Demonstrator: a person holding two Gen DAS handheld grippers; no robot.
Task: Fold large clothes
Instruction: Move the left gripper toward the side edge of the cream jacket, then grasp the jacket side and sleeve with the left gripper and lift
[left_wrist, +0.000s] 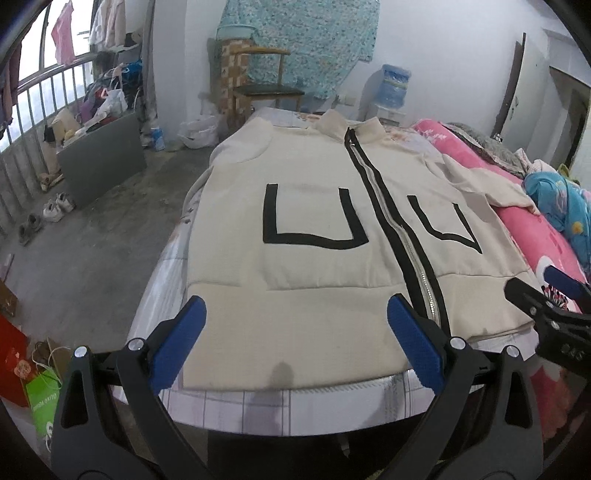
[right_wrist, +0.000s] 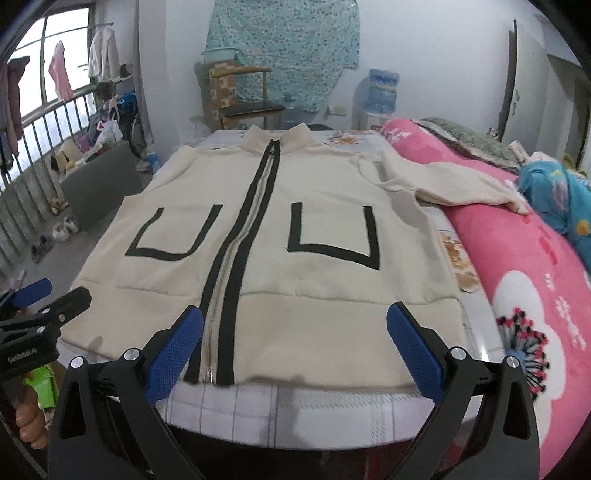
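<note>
You have soft daylight in both views, and it comes from the window (left_wrist: 44, 70) at the far left, where the glass is overexposed to almost white. The room is evenly lit but a little dim and cool, with no hard glare. Look at the cream jacket (left_wrist: 314, 229): it is sharp in the middle and shows only faint shadows. A small dark shadow falls on its near hem and on the bed (left_wrist: 258, 406) edge below. The fisheye lens bends straight lines strongly near the borders, and the corners go black. The right wrist view is slightly softer at the bed edge.
</note>
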